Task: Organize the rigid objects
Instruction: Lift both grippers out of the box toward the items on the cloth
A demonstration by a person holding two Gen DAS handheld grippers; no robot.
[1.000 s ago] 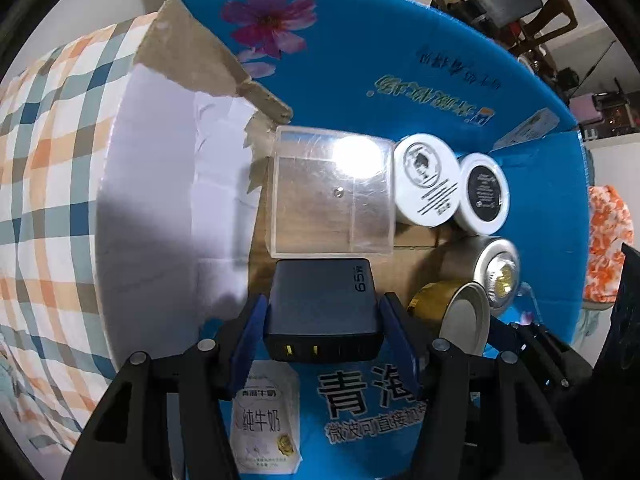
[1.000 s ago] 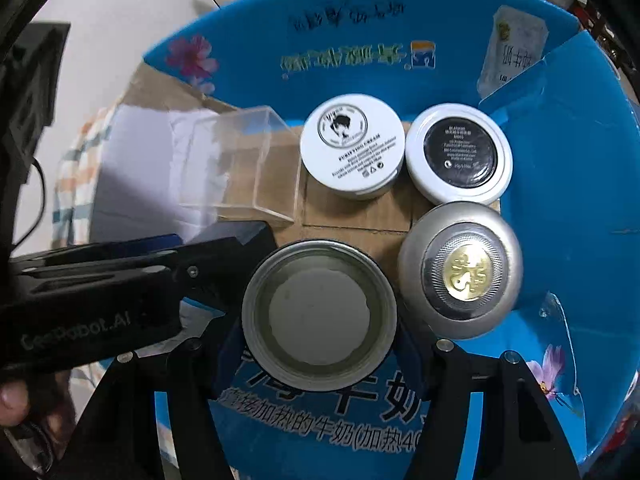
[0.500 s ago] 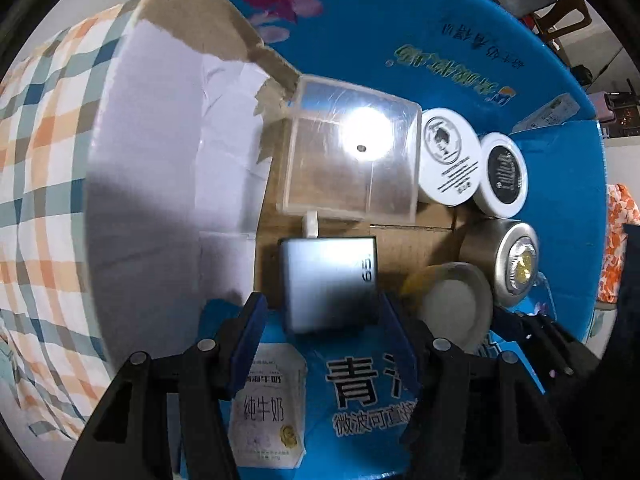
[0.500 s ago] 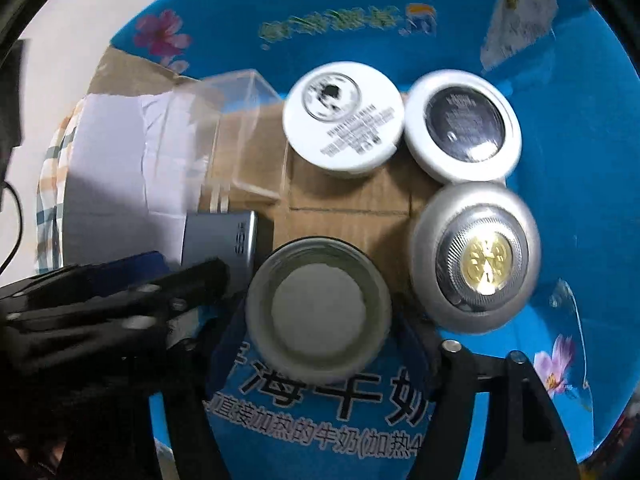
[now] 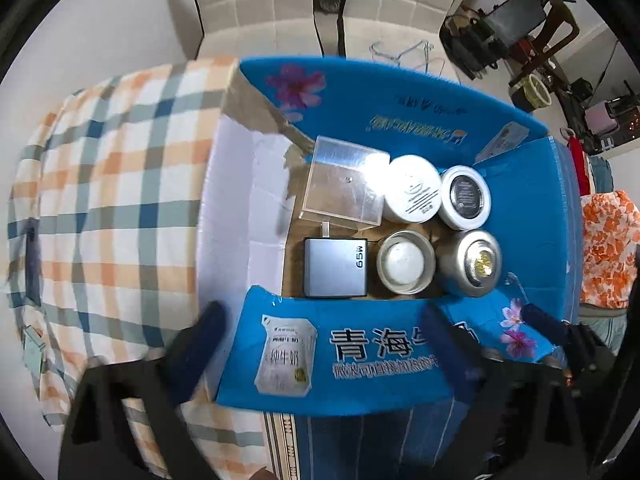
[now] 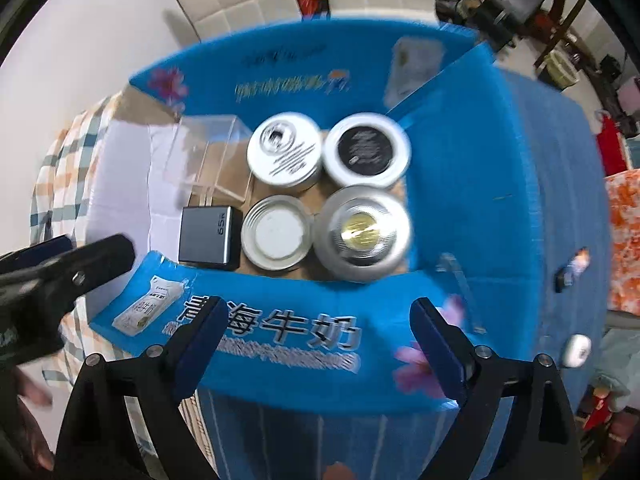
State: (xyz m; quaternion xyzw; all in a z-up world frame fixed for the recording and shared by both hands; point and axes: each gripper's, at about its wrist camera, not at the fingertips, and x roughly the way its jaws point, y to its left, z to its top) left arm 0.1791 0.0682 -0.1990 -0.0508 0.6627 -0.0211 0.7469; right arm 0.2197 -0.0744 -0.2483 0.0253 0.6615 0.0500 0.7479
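Note:
An open blue cardboard box [image 5: 420, 120] [image 6: 500, 184] holds the objects on its brown floor. In it lie a grey 65W charger [image 5: 335, 267] [image 6: 208, 238], a silver tin [image 5: 405, 262] [image 6: 277, 238], a silver jar with a gold centre [image 5: 472, 262] [image 6: 362, 236], a white jar [image 5: 412, 190] [image 6: 285, 152], a black-topped white jar [image 5: 465, 197] [image 6: 366, 152] and a clear plastic box [image 5: 342, 182] [image 6: 204, 156]. My left gripper [image 5: 324, 350] is open and empty above the box's near flap. My right gripper [image 6: 320, 346] is open and empty, also above that flap.
The box rests on a checked orange, blue and white cloth [image 5: 104, 200]. A torn white flap [image 5: 244, 208] lines the box's left side. White padded furniture [image 5: 304, 8] stands behind; chairs and clutter [image 5: 520, 20] at the far right. An orange floral cloth [image 5: 608, 248] lies right.
Left gripper let go of the charger, right gripper let go of the silver tin; both now lie in the box. Both grippers opened and pulled back up out of the box.

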